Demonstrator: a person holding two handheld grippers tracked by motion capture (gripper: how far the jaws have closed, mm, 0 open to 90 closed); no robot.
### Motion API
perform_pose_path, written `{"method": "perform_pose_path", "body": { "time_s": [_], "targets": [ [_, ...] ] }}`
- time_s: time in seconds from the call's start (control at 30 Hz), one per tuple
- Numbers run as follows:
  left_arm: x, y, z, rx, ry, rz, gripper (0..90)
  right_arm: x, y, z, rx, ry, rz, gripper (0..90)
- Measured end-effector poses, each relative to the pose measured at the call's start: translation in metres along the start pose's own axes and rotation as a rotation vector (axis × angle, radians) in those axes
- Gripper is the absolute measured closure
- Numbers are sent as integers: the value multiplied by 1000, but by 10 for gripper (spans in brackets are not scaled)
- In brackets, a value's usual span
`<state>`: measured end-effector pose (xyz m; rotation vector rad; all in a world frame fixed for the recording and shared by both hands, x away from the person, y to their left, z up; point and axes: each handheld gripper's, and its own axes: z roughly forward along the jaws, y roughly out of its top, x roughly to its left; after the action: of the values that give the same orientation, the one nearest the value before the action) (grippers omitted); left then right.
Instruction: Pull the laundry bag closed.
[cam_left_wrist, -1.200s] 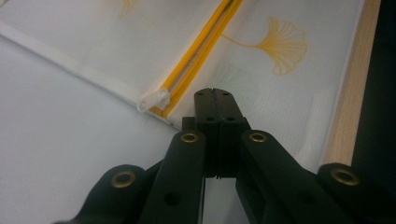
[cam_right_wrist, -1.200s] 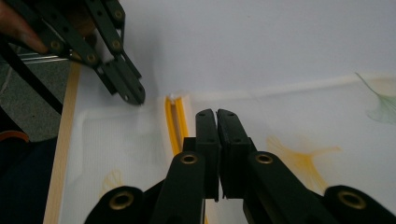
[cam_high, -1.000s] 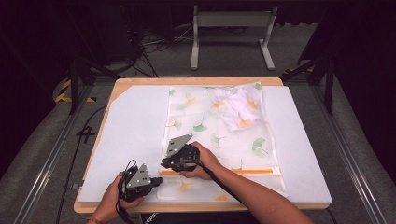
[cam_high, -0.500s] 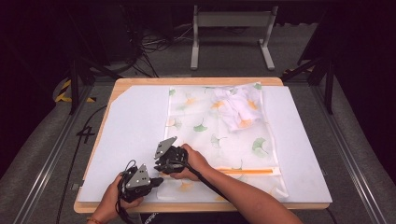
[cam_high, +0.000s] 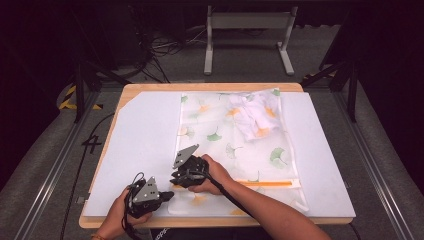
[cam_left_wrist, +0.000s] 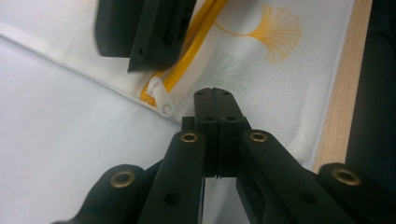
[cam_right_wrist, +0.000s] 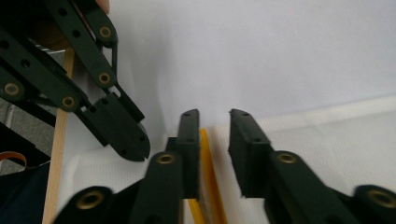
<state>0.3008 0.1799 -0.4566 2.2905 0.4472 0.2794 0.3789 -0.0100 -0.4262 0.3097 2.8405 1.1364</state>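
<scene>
Both grippers work the mesh zipper pouch (cam_high: 235, 145): left gripper (cam_left_wrist: 215, 100) pinches its corner, right gripper (cam_right_wrist: 214, 122) (jaws just parting) straddles the fully closed orange zipper (cam_high: 267, 183).

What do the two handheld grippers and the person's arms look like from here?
Both are black two-jaw tools. The left gripper and the right gripper each carry a grey three-cornered plate on top. Their linkage arms are perforated black bars with brass-coloured rivets, ending in flat rectangular black fingers. A black cable trails from the right gripper along the forearm. The forearms are bare of sleeves; an orange band shows at the left wrist.
</scene>
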Motion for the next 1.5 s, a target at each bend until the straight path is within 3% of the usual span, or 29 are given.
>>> {"method": "perform_pose_path", "body": {
  "time_s": [0.17,0.37,0.6,0.7,0.83,0.97,1.1,1.27,1.5],
  "targets": [
    [0,0,0,-3,-3,-4,900,6,6,9,-15,-15,13,682],
    [0,-1,0,-5,-4,-5,900,7,5,20,26,-46,27,698],
    [0,-1,0,-3,-5,-7,900,4,-4,10,39,-7,27,723],
    [1,-1,0,-3,-7,-7,900,3,-6,9,75,9,18,731],
    [1,-2,0,-8,-11,-19,900,3,-5,7,102,10,-11,747],
    [3,-2,0,-17,-13,-37,898,4,0,8,148,5,-71,757],
    [6,-2,0,-27,4,-54,893,12,11,9,262,-15,-173,745],
    [10,0,2,-29,32,-68,872,8,20,13,334,11,-201,795],
    [14,3,6,-12,21,-64,885,6,24,14,362,28,-225,829]
  ]
}}
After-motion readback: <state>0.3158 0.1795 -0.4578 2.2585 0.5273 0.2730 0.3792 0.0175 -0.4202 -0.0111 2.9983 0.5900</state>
